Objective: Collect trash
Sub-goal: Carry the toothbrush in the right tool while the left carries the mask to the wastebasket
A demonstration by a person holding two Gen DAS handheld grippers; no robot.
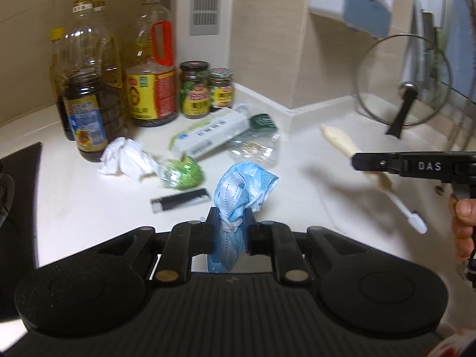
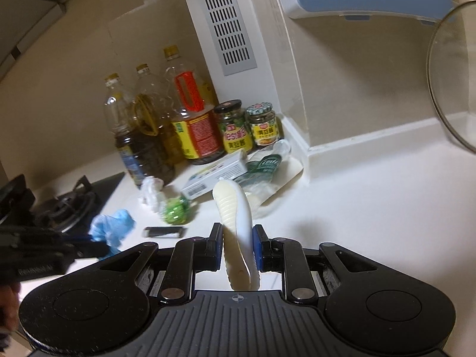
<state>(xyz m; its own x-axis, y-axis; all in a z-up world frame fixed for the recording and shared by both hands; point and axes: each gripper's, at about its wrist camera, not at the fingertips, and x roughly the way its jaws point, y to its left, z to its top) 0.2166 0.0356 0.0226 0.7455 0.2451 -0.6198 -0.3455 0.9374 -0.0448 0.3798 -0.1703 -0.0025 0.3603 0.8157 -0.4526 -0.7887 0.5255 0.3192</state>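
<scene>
The left gripper (image 1: pixel 231 232) is clamped almost fully closed on a crumpled blue face mask (image 1: pixel 242 187), which bunches above the jaws and hangs below them, clear of the white counter (image 1: pixel 312 184). The right gripper (image 2: pixel 238 248) is pinched narrow on a cream toothbrush (image 2: pixel 235 208); its long axis runs along the fingers toward twelve o'clock, and in the left wrist view its bristle end pokes out behind the jaws toward five o'clock. Both claws are full, so I judge that each load must be dropped before more is collected; no bin shows in either view. What remains on the counter lies at about eleven o'clock from the left gripper: a black stick-shaped item (image 1: pixel 180 203) nearest, lying crosswise, then a green crinkled ball (image 1: pixel 182 174), a crumpled white tissue (image 1: pixel 126 160), a white carton (image 1: pixel 209 132) and a crushed clear bottle (image 1: pixel 255 139). The left hand looks nearer to these. The oil bottles (image 1: pixel 89 89) and jars (image 1: pixel 195 90) behind seem pantry stock, not trash.
</scene>
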